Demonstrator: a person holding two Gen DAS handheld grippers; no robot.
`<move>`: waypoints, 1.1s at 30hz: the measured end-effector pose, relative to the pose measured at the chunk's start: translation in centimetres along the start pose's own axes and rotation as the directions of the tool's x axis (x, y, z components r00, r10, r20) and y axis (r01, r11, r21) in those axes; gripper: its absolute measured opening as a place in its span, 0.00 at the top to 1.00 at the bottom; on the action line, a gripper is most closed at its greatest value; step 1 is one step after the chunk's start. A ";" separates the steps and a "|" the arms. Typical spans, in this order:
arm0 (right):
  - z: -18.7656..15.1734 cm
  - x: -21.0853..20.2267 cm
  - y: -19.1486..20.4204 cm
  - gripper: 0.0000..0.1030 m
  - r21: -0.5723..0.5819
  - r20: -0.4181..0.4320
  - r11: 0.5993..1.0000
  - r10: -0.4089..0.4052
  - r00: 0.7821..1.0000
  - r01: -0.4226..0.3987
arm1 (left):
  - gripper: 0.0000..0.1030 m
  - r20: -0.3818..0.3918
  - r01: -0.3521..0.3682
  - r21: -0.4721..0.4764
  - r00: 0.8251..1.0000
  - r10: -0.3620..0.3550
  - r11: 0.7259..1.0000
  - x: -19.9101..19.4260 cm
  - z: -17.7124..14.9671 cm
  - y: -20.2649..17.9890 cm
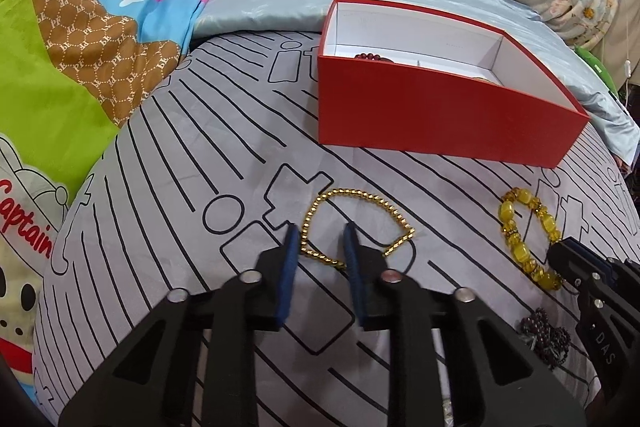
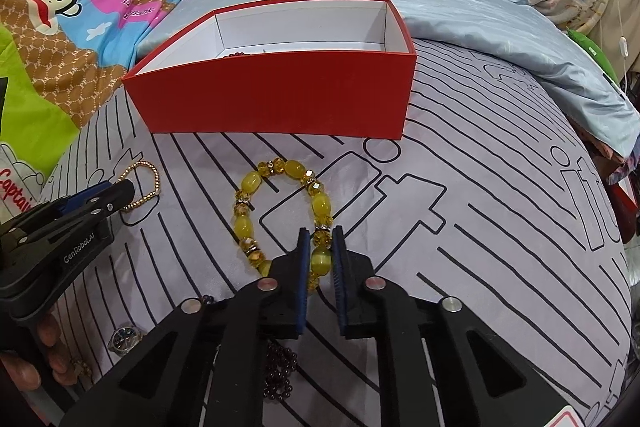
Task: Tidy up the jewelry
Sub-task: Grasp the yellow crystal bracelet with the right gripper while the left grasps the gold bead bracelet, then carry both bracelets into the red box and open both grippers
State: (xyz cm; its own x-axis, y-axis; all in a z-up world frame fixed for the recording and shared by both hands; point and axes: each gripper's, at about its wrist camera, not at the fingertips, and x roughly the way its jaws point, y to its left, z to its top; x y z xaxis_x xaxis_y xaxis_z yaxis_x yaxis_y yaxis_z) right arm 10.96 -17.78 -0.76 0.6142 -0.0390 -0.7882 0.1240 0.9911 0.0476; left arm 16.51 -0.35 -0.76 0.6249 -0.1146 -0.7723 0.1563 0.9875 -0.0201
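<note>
Inside, the red box (image 1: 440, 115) apparently holds a dark-red bead bracelet (image 1: 370, 56).

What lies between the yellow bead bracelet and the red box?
Nothing: between the yellow bead bracelet and the red box only the striped bedsheet lies bare. The right wrist view shows this stretch best.

One red box (image 2: 276, 99); before it on the bed, one gold chain bracelet (image 1: 352, 223), one yellow bead bracelet (image 2: 288, 215), one dark bead strand (image 2: 280, 371), one wristwatch (image 2: 125, 338).
</note>
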 end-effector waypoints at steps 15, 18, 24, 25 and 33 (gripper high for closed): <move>-1.9 -3.4 -2.0 0.91 0.070 0.000 0.996 0.051 0.999 -0.051 | 0.97 -0.022 0.091 -0.024 0.996 -0.092 0.996 -3.1 -1.1 -0.4; -1.9 -4.8 -2.4 0.91 0.087 0.023 0.994 0.058 0.998 -0.060 | 0.97 -0.014 0.106 -0.027 0.994 -0.106 0.994 -4.2 -1.0 -0.5; -1.3 -7.7 -2.7 0.91 0.098 0.072 0.992 0.068 0.995 -0.075 | 0.97 0.014 0.136 -0.016 0.991 -0.135 0.991 -6.9 -0.8 -0.9; -1.2 -8.3 -2.7 0.91 0.098 0.084 0.992 0.071 0.994 -0.079 | 0.97 0.022 0.143 -0.016 0.990 -0.142 0.990 -7.5 -0.8 -0.9; -0.5 -12.0 -2.7 0.91 0.093 0.153 0.990 0.086 0.984 -0.101 | 0.97 0.068 0.184 -0.004 0.981 -0.183 0.983 -11.3 -0.2 -1.4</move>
State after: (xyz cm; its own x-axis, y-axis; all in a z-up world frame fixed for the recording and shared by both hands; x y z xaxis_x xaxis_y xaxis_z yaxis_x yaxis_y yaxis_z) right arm 2.82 -19.95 8.25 0.7346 0.0276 -0.6779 0.1334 0.9738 0.1843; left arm 9.14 -0.39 7.85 0.6361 -0.3007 -0.7106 0.2658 0.9500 -0.1641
